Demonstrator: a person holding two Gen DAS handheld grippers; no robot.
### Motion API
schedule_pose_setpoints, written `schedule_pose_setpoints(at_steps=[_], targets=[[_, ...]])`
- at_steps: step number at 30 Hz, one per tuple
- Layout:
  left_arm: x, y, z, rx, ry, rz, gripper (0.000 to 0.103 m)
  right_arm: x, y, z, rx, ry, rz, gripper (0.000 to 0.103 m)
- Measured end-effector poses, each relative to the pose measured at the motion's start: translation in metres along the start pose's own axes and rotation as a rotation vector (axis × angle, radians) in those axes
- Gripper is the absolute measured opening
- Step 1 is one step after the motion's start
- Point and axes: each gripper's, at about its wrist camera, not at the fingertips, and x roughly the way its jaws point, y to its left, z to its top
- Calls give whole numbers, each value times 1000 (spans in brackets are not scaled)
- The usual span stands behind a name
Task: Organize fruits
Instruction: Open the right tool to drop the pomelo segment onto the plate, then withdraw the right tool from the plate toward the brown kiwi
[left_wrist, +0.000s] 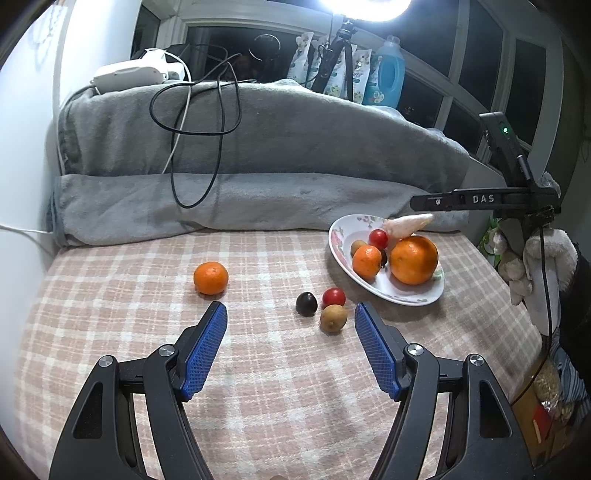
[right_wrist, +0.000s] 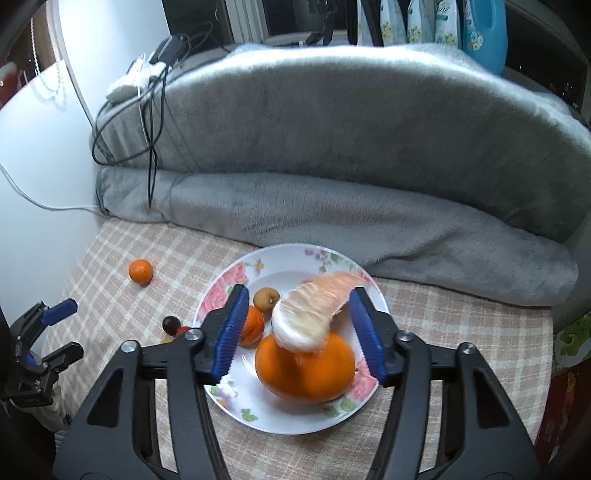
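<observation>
Nearest the left gripper (left_wrist: 290, 314), its jaws stand spread and empty over the checked cloth (left_wrist: 258, 387) of the surface. Just ahead of them and slightly toward the right jaw lie three small loose fruits close together: a brown kiwi (left_wrist: 333, 318), a dark plum (left_wrist: 306, 304) and a red tomato (left_wrist: 334, 296). A mandarin (left_wrist: 211, 277) sits alone ahead of the left jaw, well apart from that cluster.

Farther on and to the right is the flowered plate (right_wrist: 221, 291), which already carries a large orange (right_wrist: 304, 369), a smaller mandarin, another kiwi and another tomato. The right gripper (right_wrist: 295, 325) hangs over this plate with its jaws parted. A peeled pomelo segment (right_wrist: 314, 314), blurred, lies between them on top of the large orange, its long axis running diagonally from low left up toward the right jaw; it looks released, though whether the right pad touches its tip cannot be told.

The loose fruits all lie on the left gripper's side, so the left hand is the nearer one. The kiwi seems its easiest next pick, with the plate to the right beyond it.
</observation>
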Motion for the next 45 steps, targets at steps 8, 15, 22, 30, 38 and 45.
schedule_pose_setpoints(at_steps=[8, 15, 22, 30, 38, 45], targets=[[0, -1, 0, 1, 1, 0, 72, -18, 5, -8, 4, -43, 13, 65], [-2, -4, -2, 7, -4, -3, 72, -33, 19, -22, -10, -81, 27, 66], [-4, -6, -1, 16, -7, 2, 72, -49, 37, -38, -33, -131, 63, 80], [-3, -5, 0, 23, -6, 5, 72, -58, 56, -57, -66, -155, 120, 80], [1, 5, -1, 22, 2, 30, 72, -55, 73, -74, -89, -136, 157, 80], [9, 23, 3, 17, 18, 65, 72, -36, 93, -85, -109, -76, 198, 80]])
